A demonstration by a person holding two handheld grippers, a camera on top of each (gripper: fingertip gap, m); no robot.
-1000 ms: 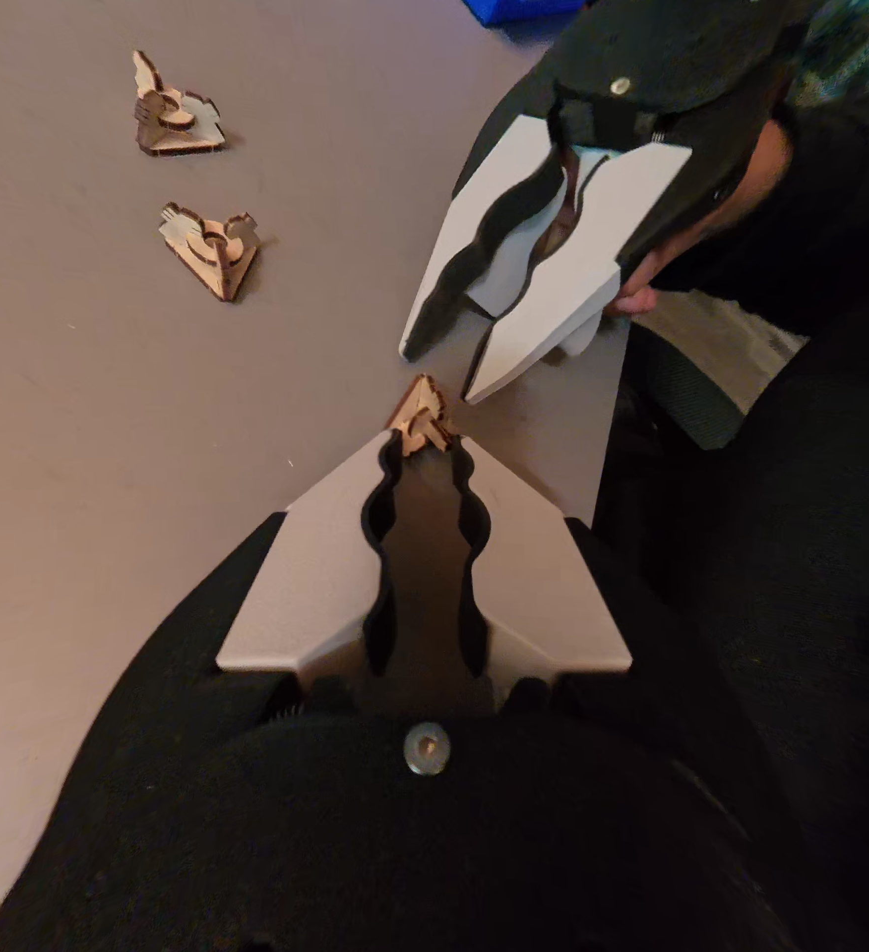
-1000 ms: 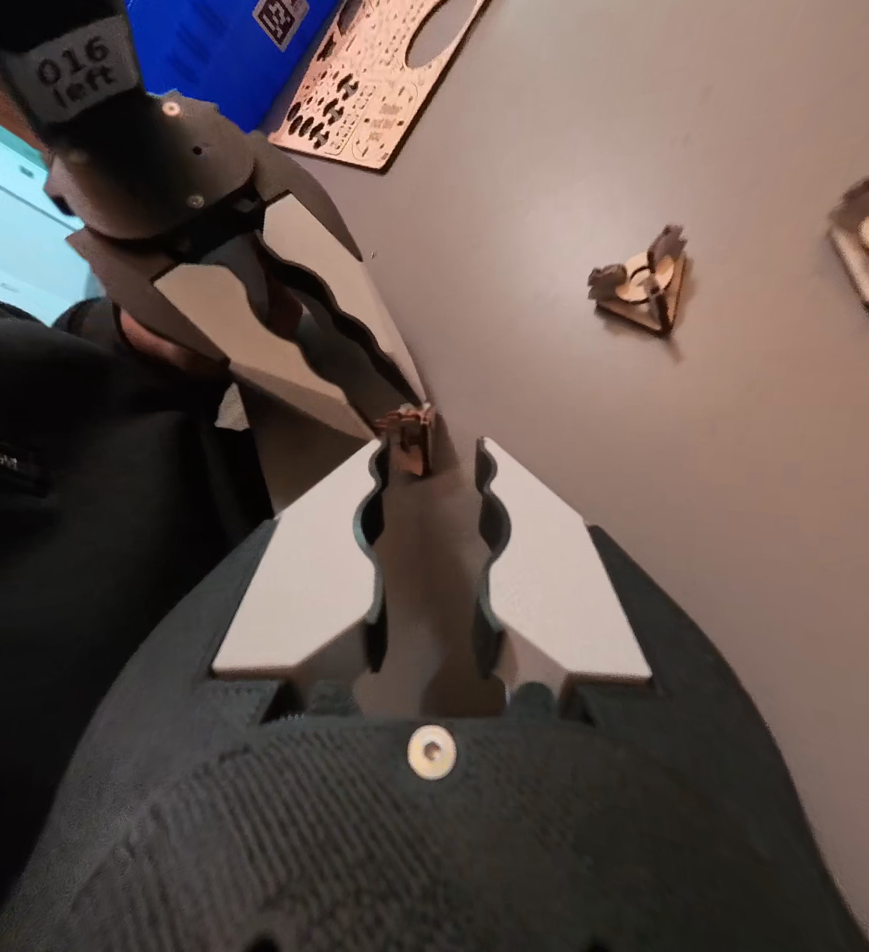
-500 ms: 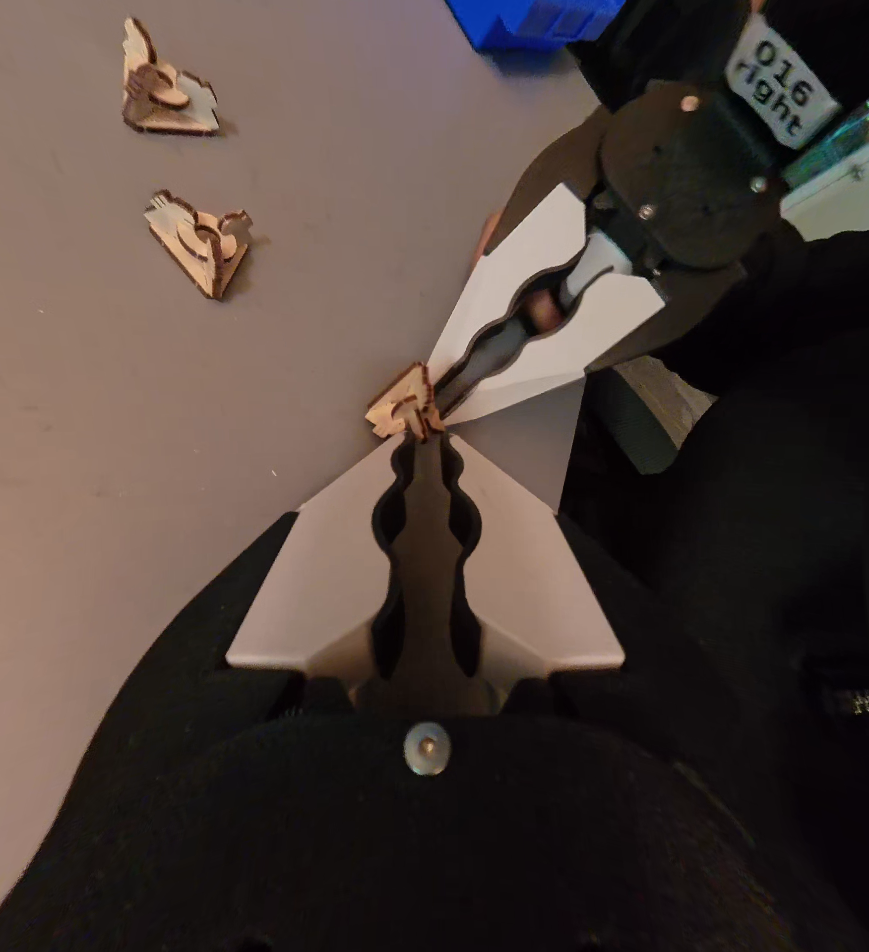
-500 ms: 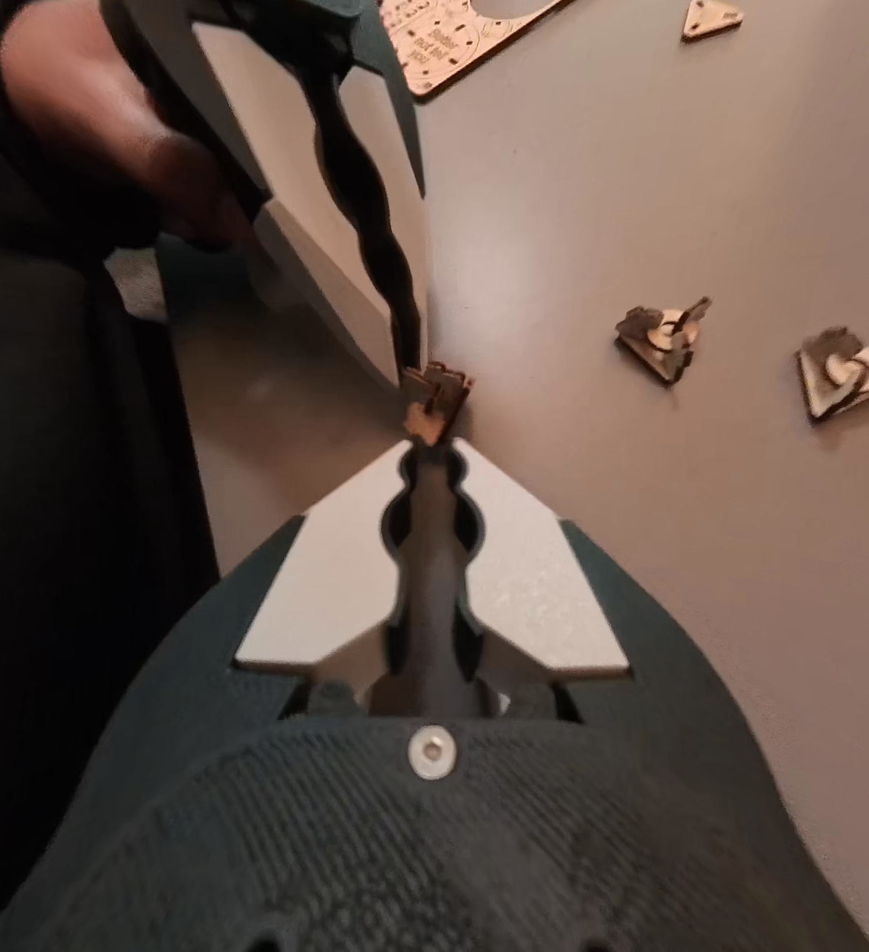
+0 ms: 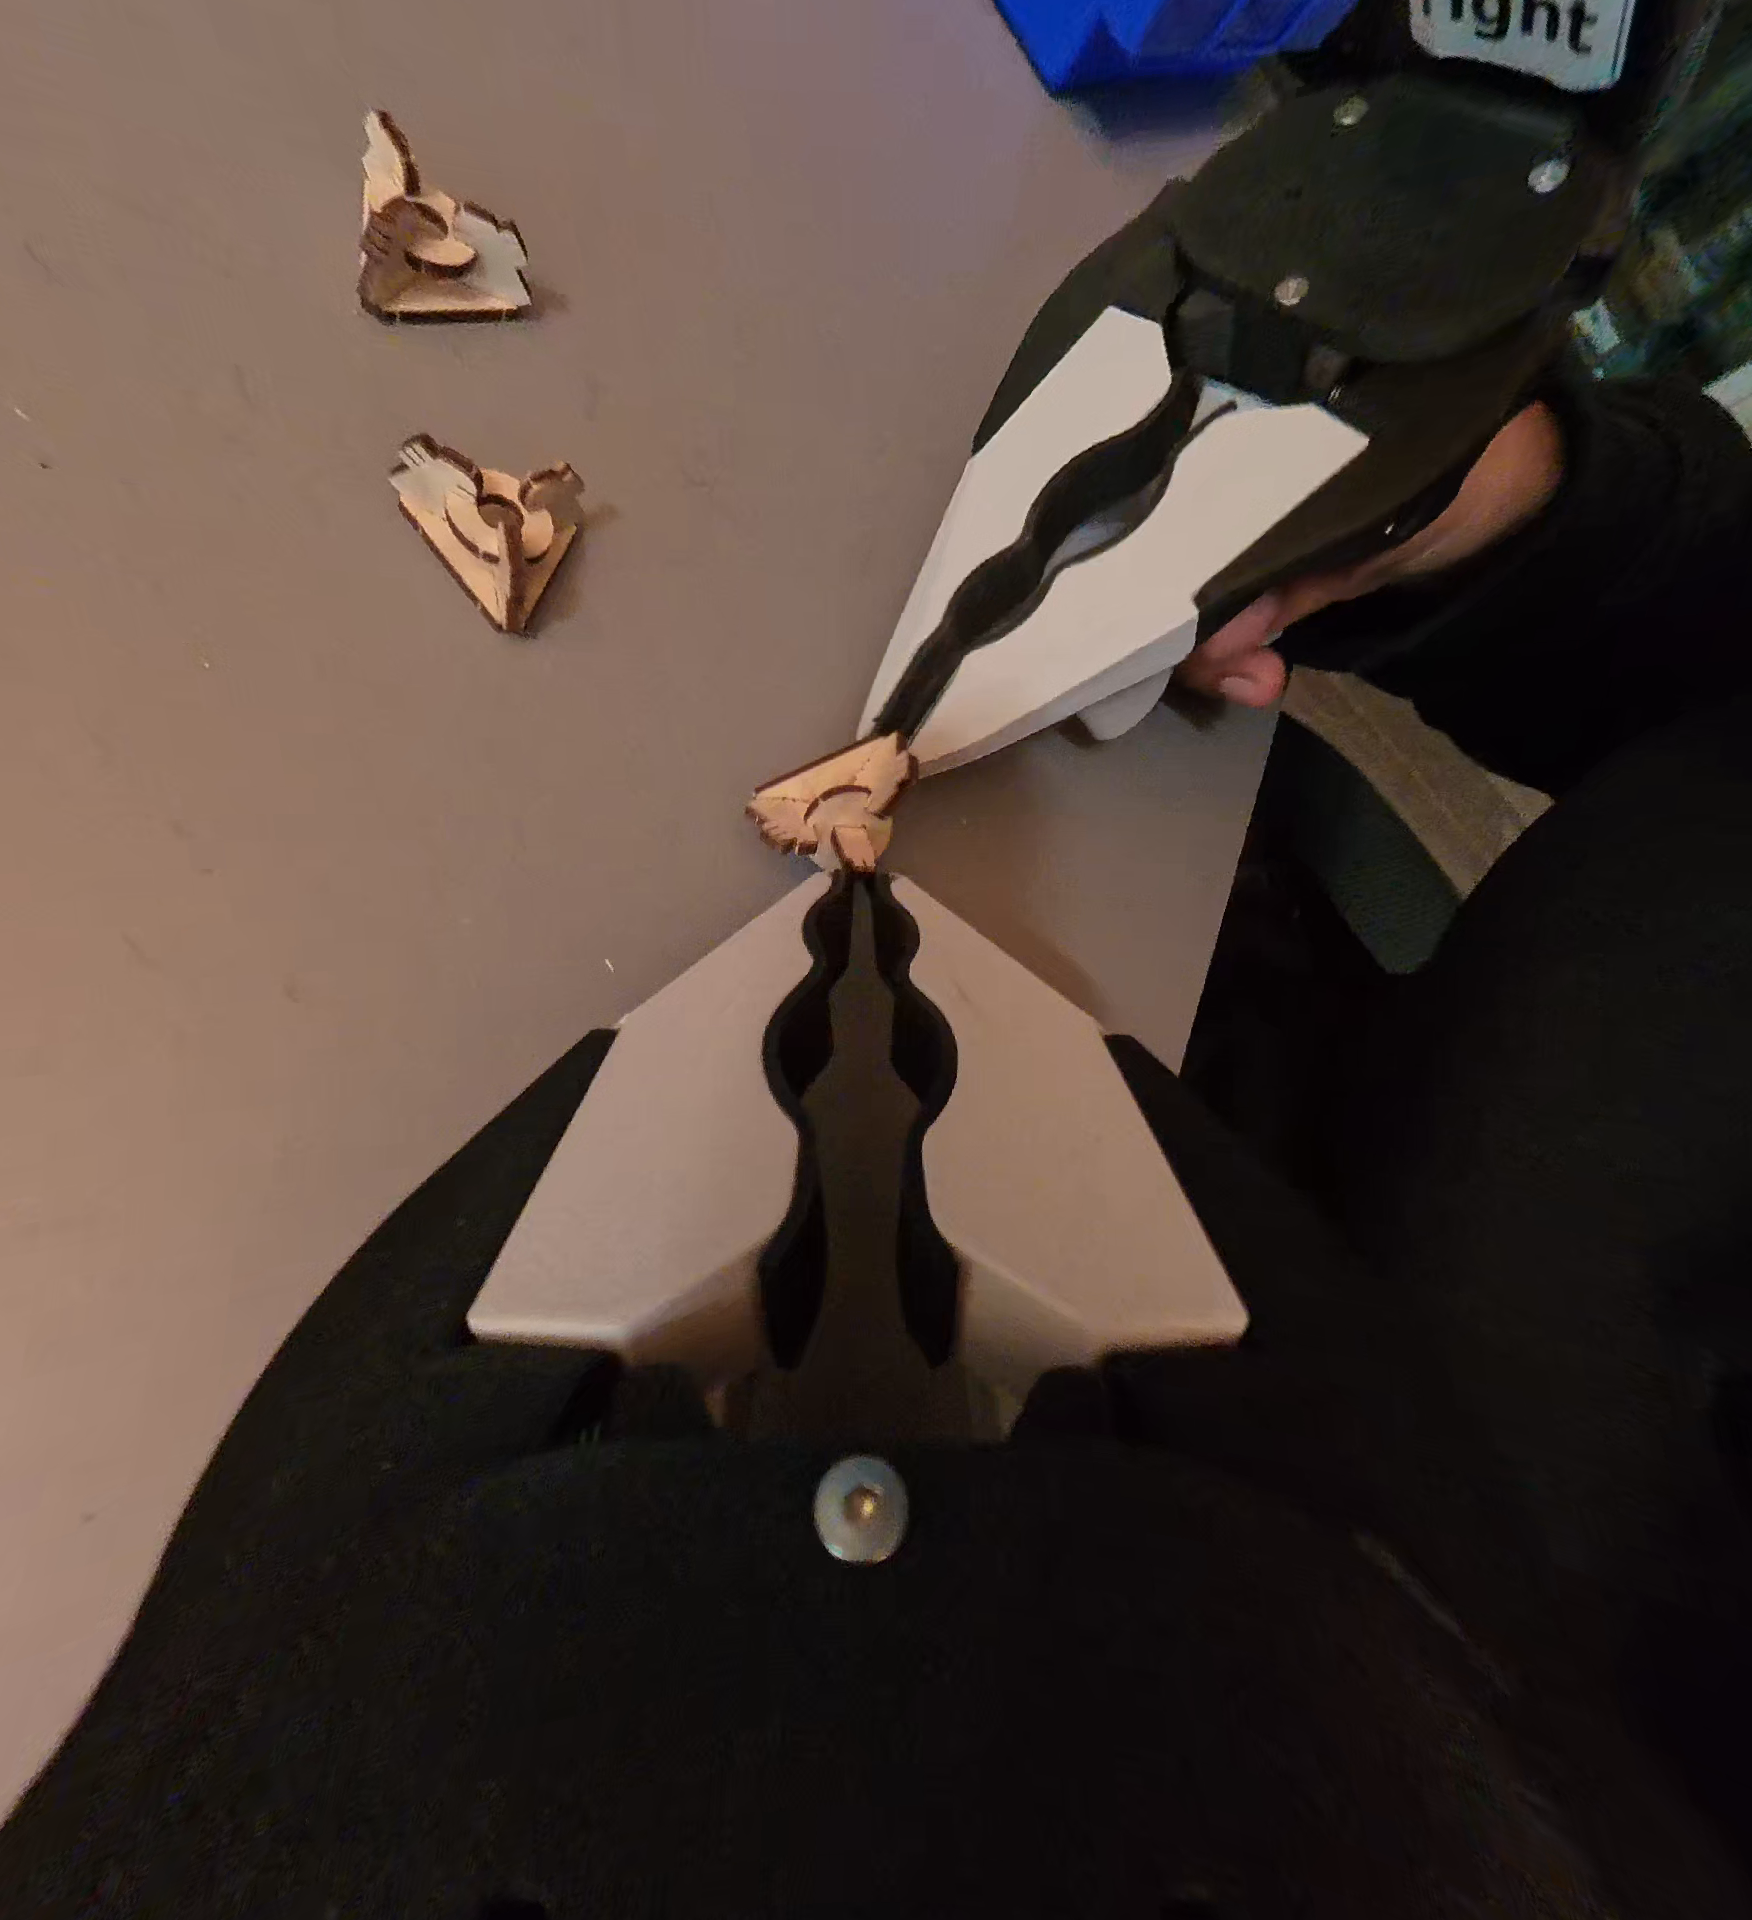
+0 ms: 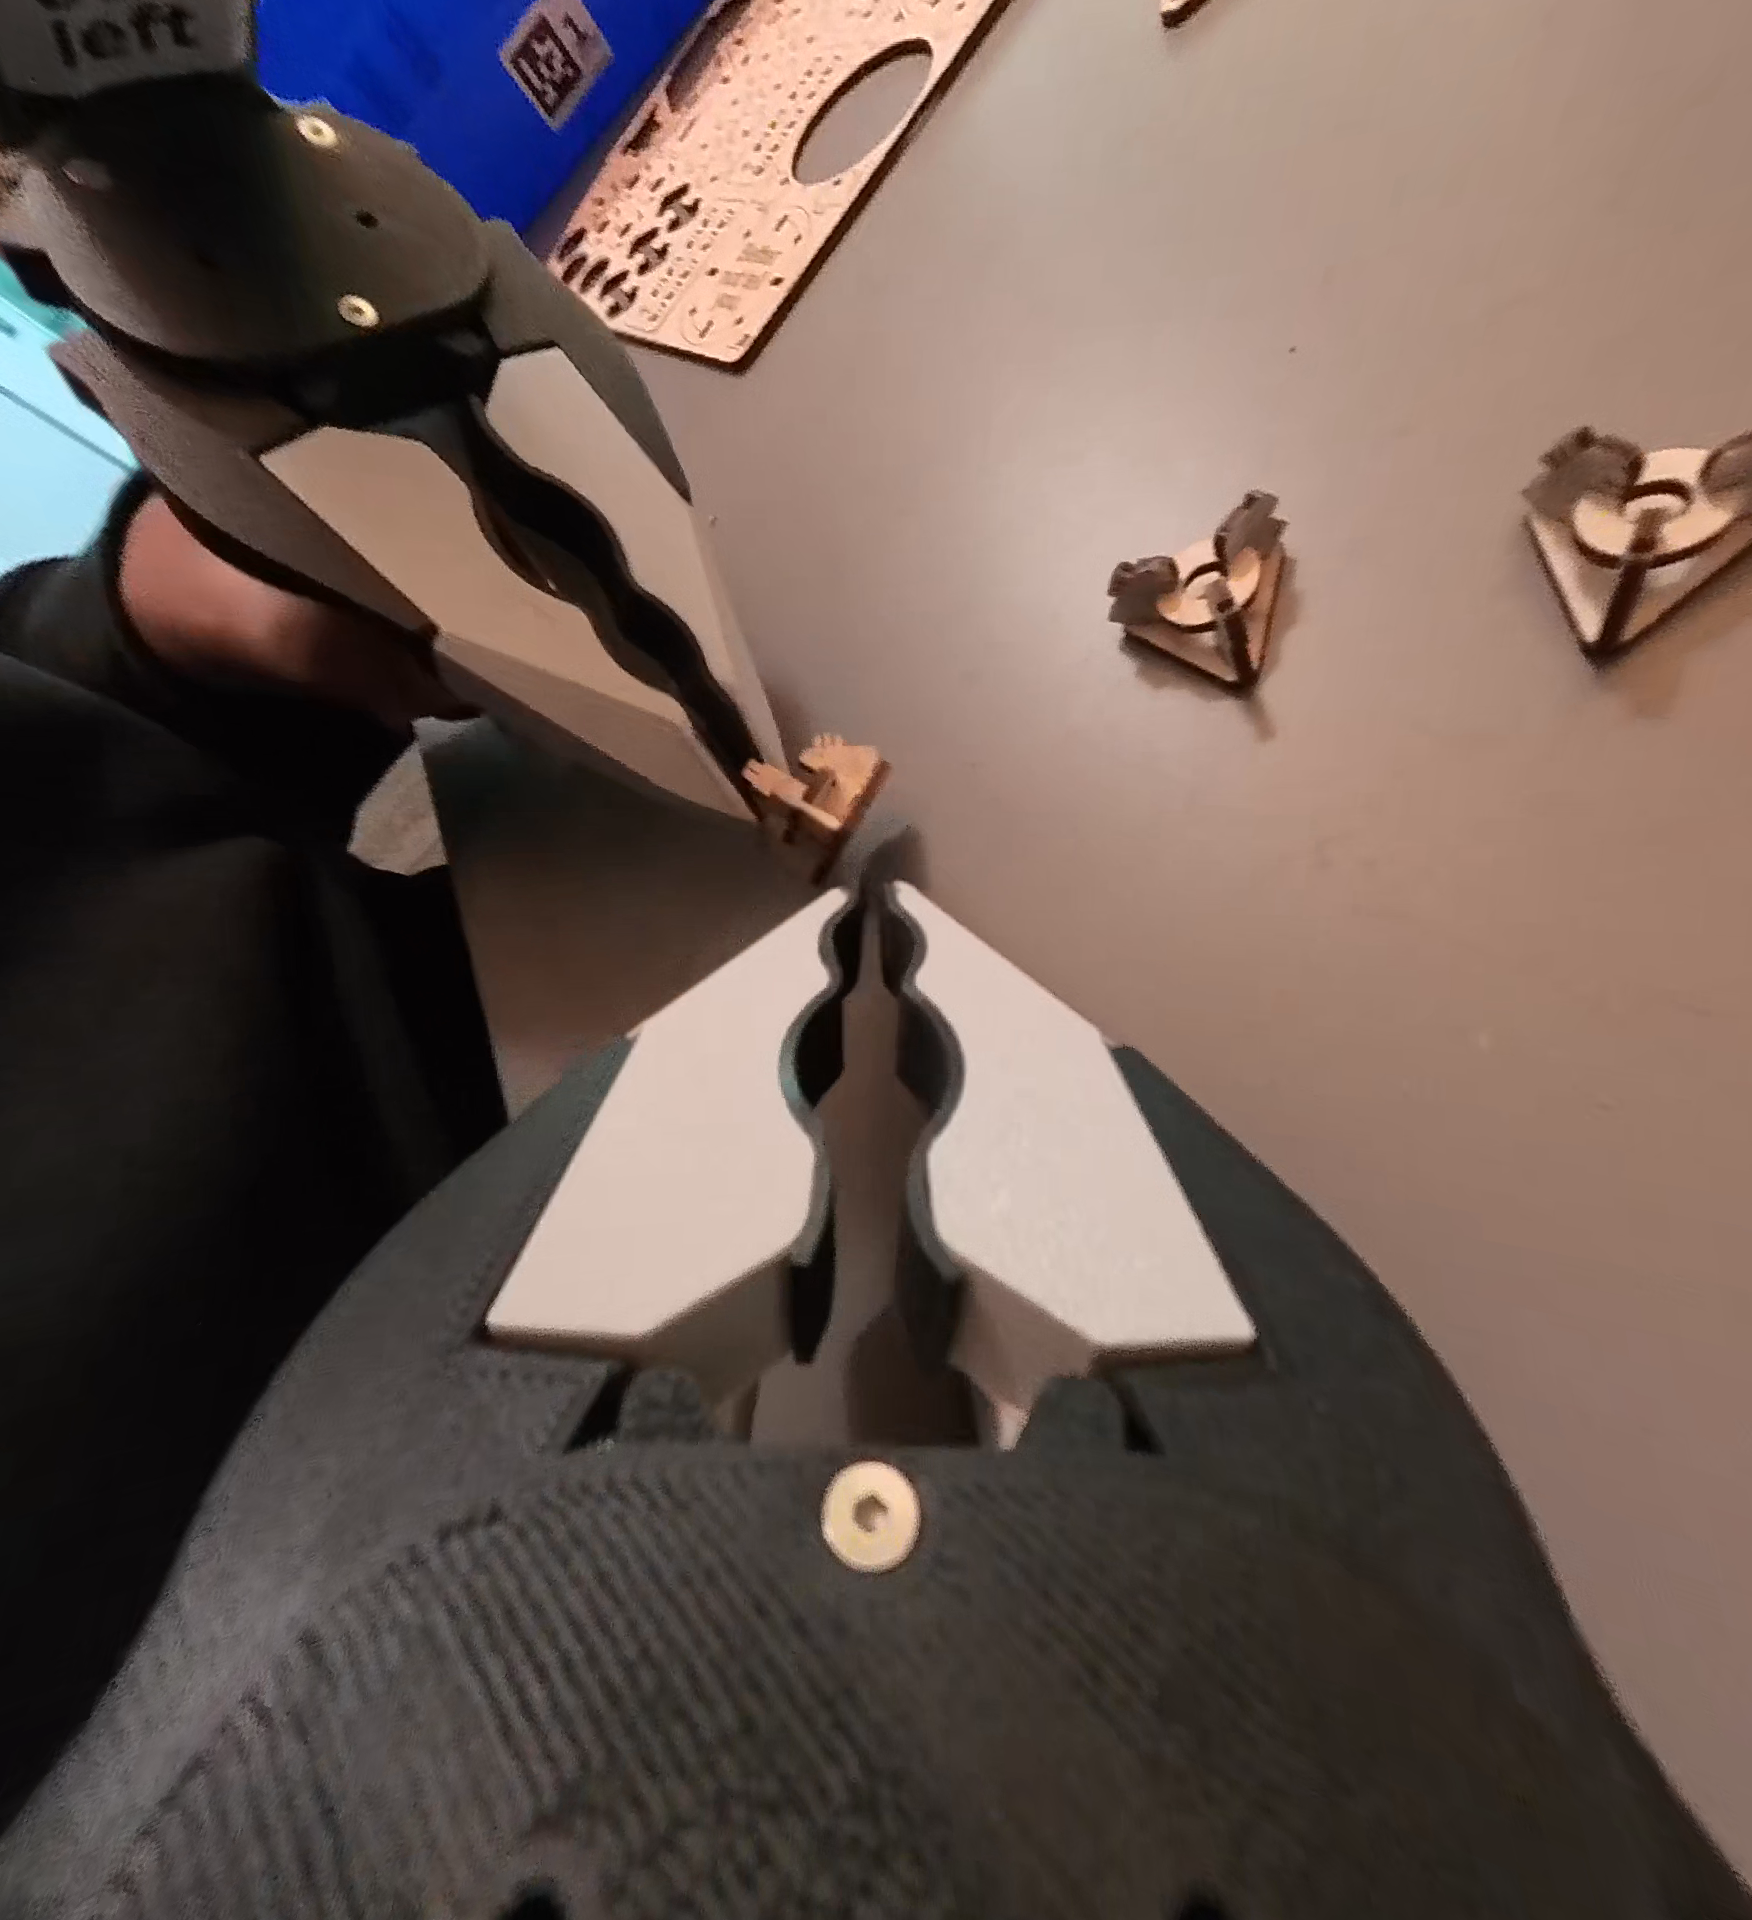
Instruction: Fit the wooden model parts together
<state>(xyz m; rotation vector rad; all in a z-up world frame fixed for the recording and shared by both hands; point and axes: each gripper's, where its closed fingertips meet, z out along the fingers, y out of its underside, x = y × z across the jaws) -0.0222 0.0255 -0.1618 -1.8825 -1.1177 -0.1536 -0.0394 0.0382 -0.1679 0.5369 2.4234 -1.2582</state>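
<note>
The table [image 5: 228, 935] is big and grey, and its far side runs out of both views. My own black bodies fill the bottom of each view and hide the table under them. A blue box [image 6: 415, 94] is cut off at the top edge. A flat wood sheet [image 6: 747, 208] full of cut-out holes lies next to it, and its top end is cut off too. A hand [image 5: 1371, 582] in a dark sleeve holds me from behind, and only a few of its fingers show.

Two wood shapes [image 5: 436, 229] [image 5: 493, 530] sit on the table, well away from me. They are hard to make out, but each has a three-corner base with bits standing up.

The piece [image 5: 830, 800] is small and made of light wood. It is up off the table, near the table's edge, right between my two tips.

My left gripper [image 5: 856, 881] is pressed nearly together and pinches a thin tab at the near end of the piece. The tab goes in between my pads.

My right gripper [image 6: 867, 888] is pressed together. In the left view its tips meet the far corner of the piece. In its own view the piece sits just past my tips, a bit to the left. It is blurry there, so I cannot tell if I nip that corner or only touch it.
</note>
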